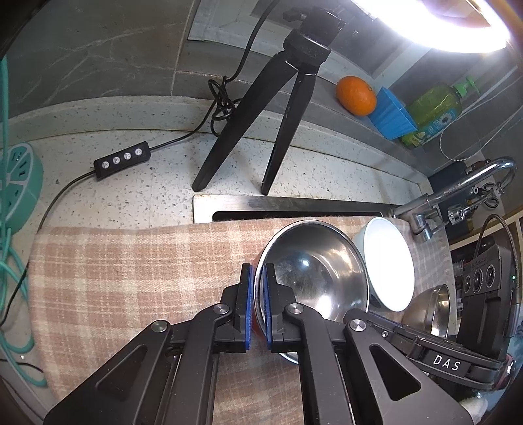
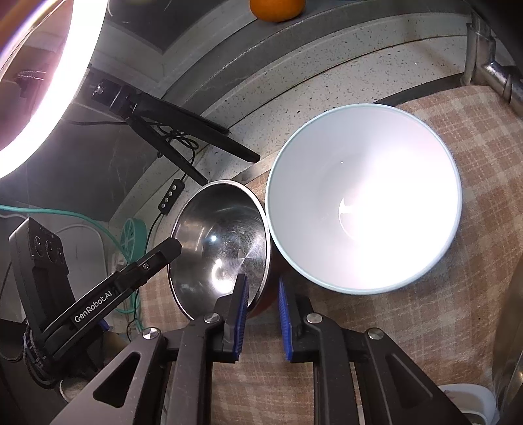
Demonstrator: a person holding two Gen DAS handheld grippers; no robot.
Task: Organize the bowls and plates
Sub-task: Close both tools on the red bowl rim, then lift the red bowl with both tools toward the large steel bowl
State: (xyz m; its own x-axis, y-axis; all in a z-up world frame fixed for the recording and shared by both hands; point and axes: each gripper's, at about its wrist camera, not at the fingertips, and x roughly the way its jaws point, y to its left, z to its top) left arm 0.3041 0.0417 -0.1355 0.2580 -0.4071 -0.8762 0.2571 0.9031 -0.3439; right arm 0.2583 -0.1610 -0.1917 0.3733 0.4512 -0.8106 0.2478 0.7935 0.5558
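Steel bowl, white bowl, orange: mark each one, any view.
steel bowl (image 1: pixel 313 274): left wrist view, on its shiny inner wall.
white bowl (image 2: pixel 362 202): right wrist view, on its inside near the bottom.
orange (image 1: pixel 356 95): left wrist view, on the middle of its peel.

Both views are being lit by a ring light, which is being blown out to pure white at the frame corners. Strong glare is being thrown into the white bowl, so that its inside is being washed out, and bright specks are being reflected in the steel bowl. Straight counter edges are being bent by fisheye distortion, and the corners are being darkened by vignetting. Focus is being kept sharp throughout.
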